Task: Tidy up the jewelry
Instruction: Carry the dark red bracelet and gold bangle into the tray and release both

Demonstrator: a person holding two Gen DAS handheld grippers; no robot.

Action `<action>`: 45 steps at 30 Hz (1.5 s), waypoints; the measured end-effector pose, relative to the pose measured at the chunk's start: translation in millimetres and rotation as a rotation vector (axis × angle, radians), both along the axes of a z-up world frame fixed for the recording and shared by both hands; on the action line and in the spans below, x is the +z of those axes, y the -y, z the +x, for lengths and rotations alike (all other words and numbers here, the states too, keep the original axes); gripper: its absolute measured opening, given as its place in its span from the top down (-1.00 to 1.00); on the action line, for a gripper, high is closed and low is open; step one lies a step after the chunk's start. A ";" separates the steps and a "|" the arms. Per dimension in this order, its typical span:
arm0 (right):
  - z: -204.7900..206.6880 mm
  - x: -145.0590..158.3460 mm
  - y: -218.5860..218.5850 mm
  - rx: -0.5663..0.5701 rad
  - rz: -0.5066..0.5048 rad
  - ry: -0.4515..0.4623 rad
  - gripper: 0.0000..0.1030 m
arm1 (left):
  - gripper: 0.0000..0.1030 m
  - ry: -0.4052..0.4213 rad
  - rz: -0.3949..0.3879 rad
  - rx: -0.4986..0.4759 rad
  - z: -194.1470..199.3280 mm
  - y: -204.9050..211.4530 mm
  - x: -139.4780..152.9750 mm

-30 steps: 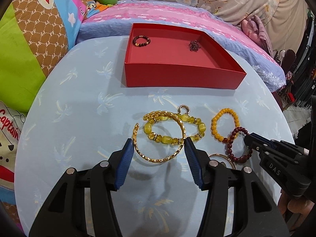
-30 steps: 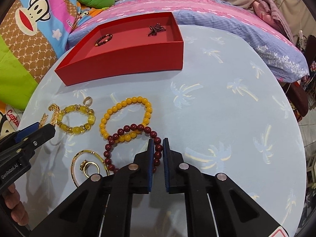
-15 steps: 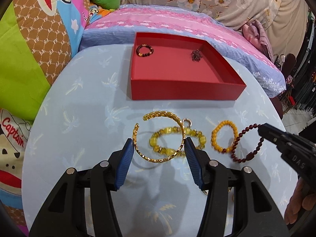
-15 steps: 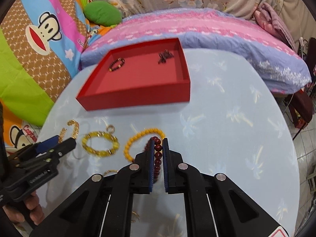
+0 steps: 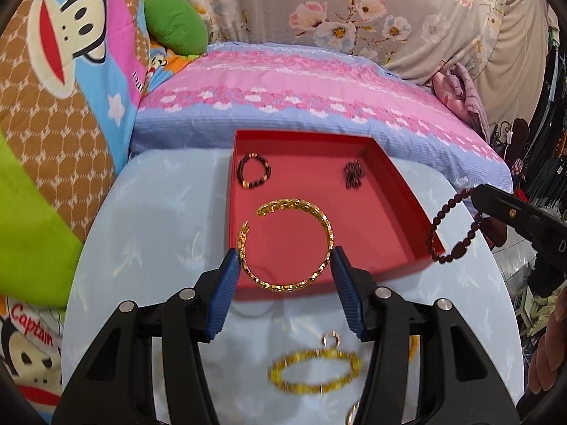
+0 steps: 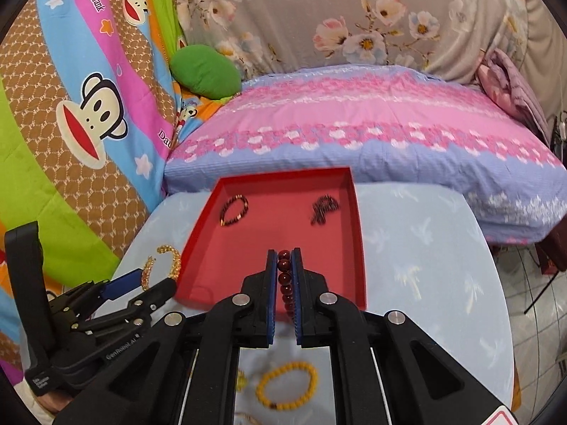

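Gold open-cuff bangle [image 5: 287, 244] is clamped across its width by the left gripper [image 5: 287, 269] and dark-red bead bracelet [image 6: 284, 279] pinched in the right gripper [image 6: 284, 265], both carried over the shallow red cardboard tray [image 5: 397, 191] for deposit.

Home bedroom, pink-and-lilac pillow [image 5: 319, 106], cartoon monkey bedding [image 6: 88, 113], floral curtain [image 5: 354, 10], cloth-covered table [image 6: 425, 265]

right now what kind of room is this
Probably a bedroom: a pink and lilac quilted bedcover, a green cushion and cartoon monkey bedding surround the small table with a pale blue cloth.
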State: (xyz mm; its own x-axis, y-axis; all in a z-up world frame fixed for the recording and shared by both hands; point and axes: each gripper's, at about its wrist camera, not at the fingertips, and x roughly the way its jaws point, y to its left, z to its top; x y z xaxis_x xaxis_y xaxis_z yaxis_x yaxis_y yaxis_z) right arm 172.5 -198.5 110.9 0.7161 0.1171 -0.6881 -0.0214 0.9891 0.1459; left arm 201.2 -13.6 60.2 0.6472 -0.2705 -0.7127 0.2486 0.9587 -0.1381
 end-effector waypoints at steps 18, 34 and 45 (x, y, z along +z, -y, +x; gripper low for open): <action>126.1 -93.8 1.2 0.004 0.009 -0.200 0.86 | 0.02 -0.094 0.073 -0.013 103.4 29.8 -58.3; 125.9 -100.7 27.8 -0.067 -0.041 -0.184 0.60 | -0.05 -0.053 0.091 0.017 111.2 35.3 -63.8; 105.3 -78.9 14.1 -0.040 -0.037 -0.138 0.54 | -0.07 -0.030 0.091 0.034 101.5 28.7 -44.4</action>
